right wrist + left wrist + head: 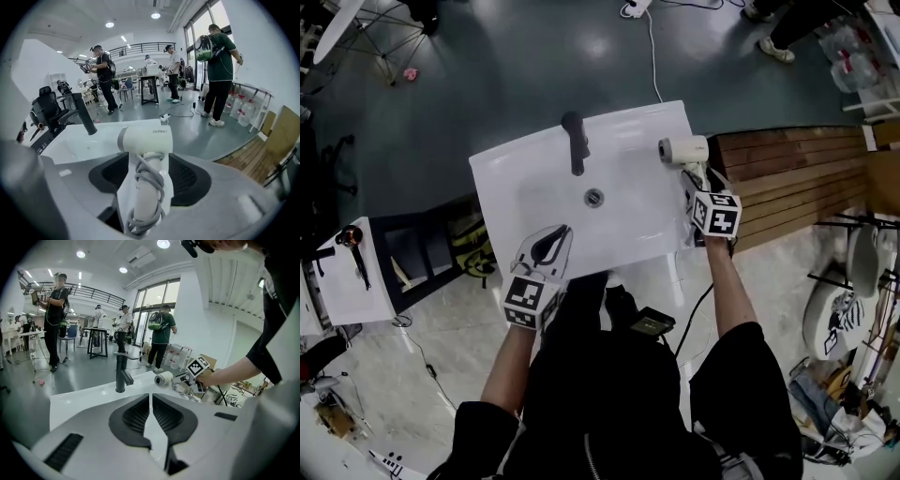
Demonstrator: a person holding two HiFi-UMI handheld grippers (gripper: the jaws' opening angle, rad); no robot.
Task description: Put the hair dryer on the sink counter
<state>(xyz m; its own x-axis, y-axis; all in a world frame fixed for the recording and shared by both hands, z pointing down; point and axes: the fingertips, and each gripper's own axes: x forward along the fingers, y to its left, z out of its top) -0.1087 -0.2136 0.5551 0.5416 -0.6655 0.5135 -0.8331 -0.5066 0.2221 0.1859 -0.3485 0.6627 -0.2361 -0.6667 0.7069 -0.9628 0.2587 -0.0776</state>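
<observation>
The white hair dryer (682,149) has its cord wound round the handle. My right gripper (696,178) is shut on that handle and holds the dryer upright over the right rear corner of the white sink counter (628,225). In the right gripper view the dryer (145,140) stands between the jaws, its barrel lying crosswise. My left gripper (551,242) is shut on nothing and hovers over the sink's front edge. In the left gripper view it (151,401) faces the black faucet (121,373), the dryer (164,378) and the right gripper.
A black faucet (574,141) stands at the sink's back, with the drain (594,198) in the basin. A wooden platform (797,178) lies to the right. A small white table (342,281) is at the left. A white cable (654,56) crosses the floor. People stand beyond.
</observation>
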